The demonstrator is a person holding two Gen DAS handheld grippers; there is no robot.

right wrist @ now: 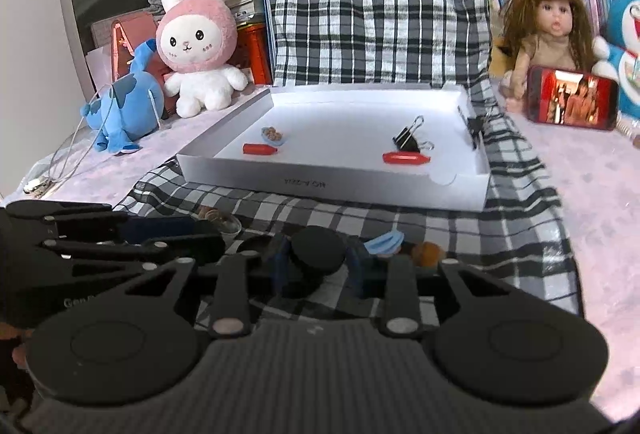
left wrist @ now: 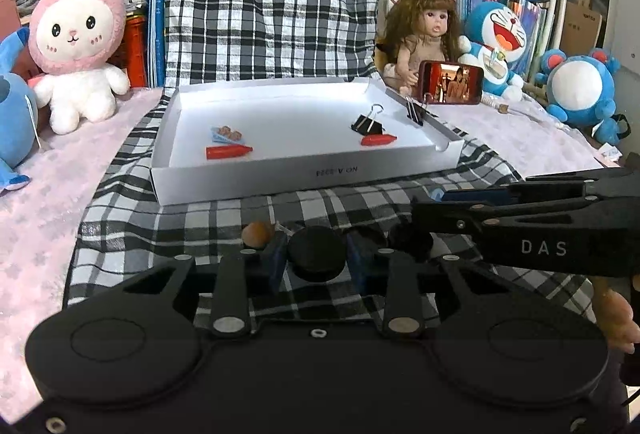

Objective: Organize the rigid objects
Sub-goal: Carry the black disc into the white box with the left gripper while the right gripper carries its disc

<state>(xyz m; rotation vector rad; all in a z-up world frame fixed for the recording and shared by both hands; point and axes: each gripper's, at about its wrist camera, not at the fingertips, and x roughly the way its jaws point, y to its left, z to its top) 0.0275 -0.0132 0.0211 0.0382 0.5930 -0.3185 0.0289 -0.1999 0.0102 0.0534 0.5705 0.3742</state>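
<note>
Ahead of both hand-held grippers, a checked cloth (left wrist: 224, 210) covers the table, and on it rests a shallow white box lid (left wrist: 304, 174) holding two red pieces, a small blue packet and a black binder clip (left wrist: 366, 122). The left gripper (left wrist: 316, 258) has its blue pads closed onto a black round disc (left wrist: 317, 252), a brown nut-like piece (left wrist: 258, 233) just to its left. The right gripper (right wrist: 318, 260) likewise clamps a second black disc (right wrist: 318, 254), a crumpled blue wrapper (right wrist: 385, 242) just to its right.
</note>
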